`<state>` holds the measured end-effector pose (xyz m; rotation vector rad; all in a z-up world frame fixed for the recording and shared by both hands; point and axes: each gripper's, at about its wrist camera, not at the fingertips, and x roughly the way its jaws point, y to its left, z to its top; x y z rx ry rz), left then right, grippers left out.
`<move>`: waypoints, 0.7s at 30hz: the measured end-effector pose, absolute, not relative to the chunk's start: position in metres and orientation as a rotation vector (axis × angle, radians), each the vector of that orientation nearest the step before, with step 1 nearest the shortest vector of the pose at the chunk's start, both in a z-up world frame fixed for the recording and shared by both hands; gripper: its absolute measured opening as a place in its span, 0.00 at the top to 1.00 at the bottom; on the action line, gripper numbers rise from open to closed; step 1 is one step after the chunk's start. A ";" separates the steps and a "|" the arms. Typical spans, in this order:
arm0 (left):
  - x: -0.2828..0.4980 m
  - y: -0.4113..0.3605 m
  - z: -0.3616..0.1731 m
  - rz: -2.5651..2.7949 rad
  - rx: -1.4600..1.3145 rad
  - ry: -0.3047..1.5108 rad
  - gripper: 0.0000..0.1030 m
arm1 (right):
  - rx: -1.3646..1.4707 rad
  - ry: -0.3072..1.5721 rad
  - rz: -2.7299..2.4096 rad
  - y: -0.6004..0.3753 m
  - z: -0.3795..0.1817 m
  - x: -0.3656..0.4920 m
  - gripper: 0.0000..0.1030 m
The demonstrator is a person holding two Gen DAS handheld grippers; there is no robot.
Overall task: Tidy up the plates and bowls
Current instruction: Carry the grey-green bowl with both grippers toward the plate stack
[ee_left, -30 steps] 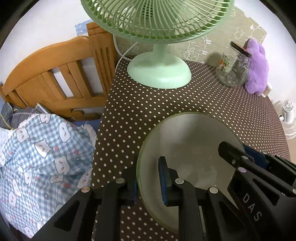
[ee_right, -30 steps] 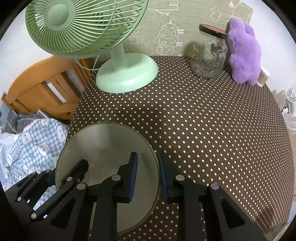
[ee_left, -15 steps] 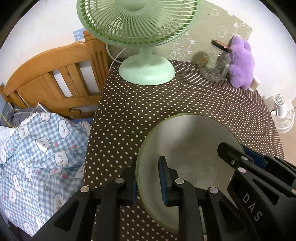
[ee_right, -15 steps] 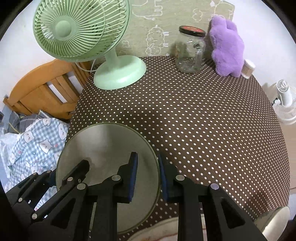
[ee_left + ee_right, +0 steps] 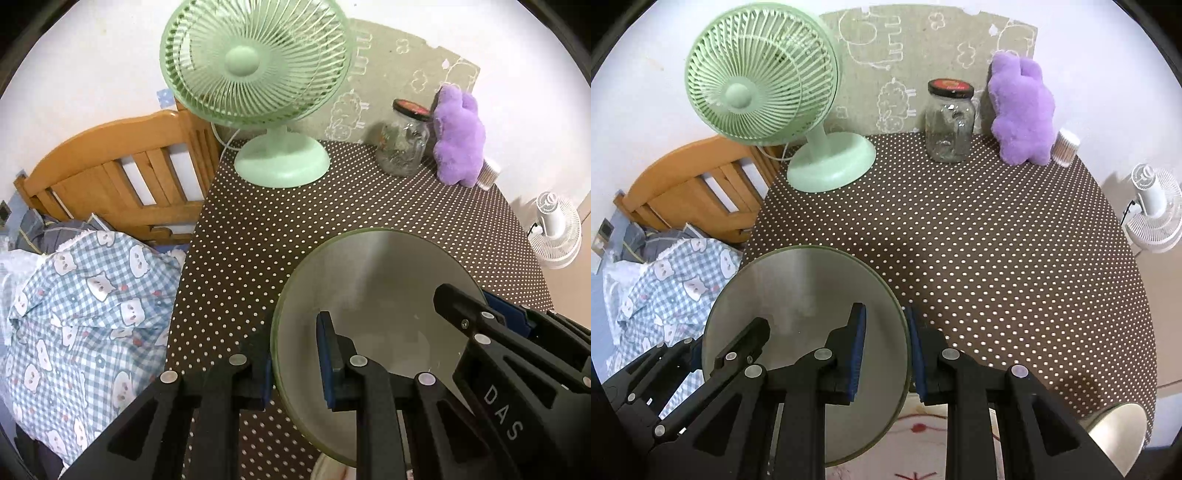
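A round pale green plate (image 5: 373, 295) is held level above the brown polka-dot table (image 5: 332, 206). My left gripper (image 5: 295, 354) is shut on the plate's left rim. My right gripper (image 5: 884, 350) is shut on the plate's (image 5: 798, 288) right rim, and its body shows at the right of the left wrist view (image 5: 509, 354). Under the plate at the near edge lies a white patterned plate (image 5: 923, 428). A cream bowl (image 5: 1115, 432) sits at the bottom right.
A green fan (image 5: 764, 74) stands at the table's back left. A glass jar (image 5: 949, 122), a purple plush toy (image 5: 1023, 110) and a small cup (image 5: 1065, 146) stand along the back. A wooden bed frame (image 5: 110, 173) with checked bedding (image 5: 81, 314) lies to the left.
Both grippers have drawn back and up with the green plate. The fan, jar and toy now look farther away. The white plate and cream bowl have come into view.
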<state>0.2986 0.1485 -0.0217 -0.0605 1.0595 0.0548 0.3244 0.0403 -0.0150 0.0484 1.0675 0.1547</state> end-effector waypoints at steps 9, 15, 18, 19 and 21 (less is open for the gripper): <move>0.274 0.117 0.002 0.085 -0.087 1.033 0.85 | 0.025 1.036 0.191 0.009 0.012 0.300 0.75; 0.259 0.093 0.011 0.089 -0.092 1.023 0.85 | 0.020 1.024 0.198 -0.017 0.022 0.284 0.75; 0.253 0.079 0.014 0.089 -0.094 1.019 0.85 | 0.020 1.022 0.198 -0.032 0.025 0.277 0.75; 0.251 0.074 0.016 0.089 -0.095 1.017 0.85 | 0.020 1.020 0.198 -0.037 0.026 0.275 0.75; 0.247 0.066 0.017 0.088 -0.096 1.014 0.85 | 0.019 1.015 0.198 -0.047 0.028 0.271 0.75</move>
